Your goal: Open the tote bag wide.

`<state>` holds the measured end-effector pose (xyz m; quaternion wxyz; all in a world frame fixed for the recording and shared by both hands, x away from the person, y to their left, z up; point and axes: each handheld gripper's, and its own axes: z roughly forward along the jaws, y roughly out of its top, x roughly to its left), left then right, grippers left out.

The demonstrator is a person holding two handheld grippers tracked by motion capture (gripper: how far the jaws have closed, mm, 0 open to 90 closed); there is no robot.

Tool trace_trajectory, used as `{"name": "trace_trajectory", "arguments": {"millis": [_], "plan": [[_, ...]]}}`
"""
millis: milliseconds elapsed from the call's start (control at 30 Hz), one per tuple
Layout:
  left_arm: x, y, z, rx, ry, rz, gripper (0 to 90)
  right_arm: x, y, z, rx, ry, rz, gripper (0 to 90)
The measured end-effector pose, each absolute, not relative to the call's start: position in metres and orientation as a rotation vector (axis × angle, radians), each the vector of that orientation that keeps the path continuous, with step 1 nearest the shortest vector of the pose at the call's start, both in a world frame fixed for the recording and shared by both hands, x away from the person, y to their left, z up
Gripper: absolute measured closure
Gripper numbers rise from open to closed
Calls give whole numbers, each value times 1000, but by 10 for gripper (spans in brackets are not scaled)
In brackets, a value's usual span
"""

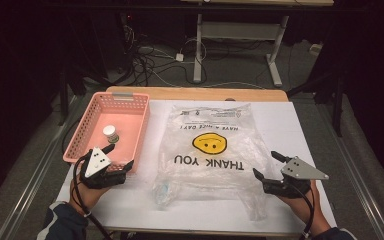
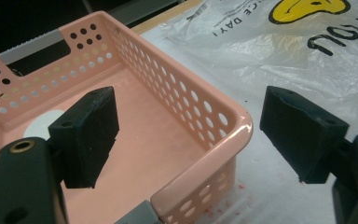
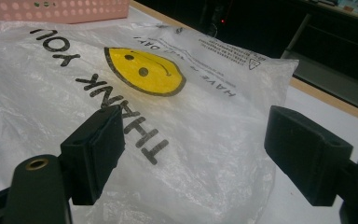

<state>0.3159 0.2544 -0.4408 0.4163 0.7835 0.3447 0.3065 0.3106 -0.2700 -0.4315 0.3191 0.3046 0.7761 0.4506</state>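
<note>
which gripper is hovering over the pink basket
The left gripper: its open jaws straddle the pink perforated plastic basket's near corner. The right gripper hangs at the clear plastic bag.

On the plastic bag [image 1: 210,145] in front of me, black capitals read "THANK YOU" [image 3: 116,112], upside down from my side. Beside them sits a yellow smiley face [image 3: 144,70], and past it a smaller line says "HAVE A NICE DAY!" [image 3: 205,79]. The fine print and triangle mark beyond are too small to read
</note>
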Motion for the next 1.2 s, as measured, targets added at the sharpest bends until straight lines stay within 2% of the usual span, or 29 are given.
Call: {"name": "trace_trajectory", "arguments": {"millis": [333, 600, 667, 700, 733, 800, 900, 1133, 1200], "plan": [[313, 251, -441, 1995, 841, 775, 192, 323, -272, -431, 819, 2052, 1162, 205], [309, 251, -443, 2011, 843, 785, 192, 369, -280, -419, 914, 2023, 1075, 269], [309, 251, -443, 2015, 844, 787, 192, 387, -282, -415, 942, 2017, 1078, 289], [309, 251, -443, 2012, 845, 788, 194, 410, -281, -412, 966, 2025, 1067, 322], [310, 251, -443, 2010, 847, 787, 194, 410, -281, -412, 966, 2025, 1067, 322], [310, 249, -443, 2017, 845, 782, 195, 446, -278, -413, 1027, 2015, 1035, 365], [310, 248, -444, 2019, 840, 768, 196, 480, -272, -420, 1102, 2038, 997, 368], [307, 249, -445, 2025, 806, 762, 196, 524, -254, -436, 1142, 2083, 842, 406], [305, 249, -446, 2026, 816, 747, 196, 541, -249, -446, 1172, 2107, 801, 443]]}}
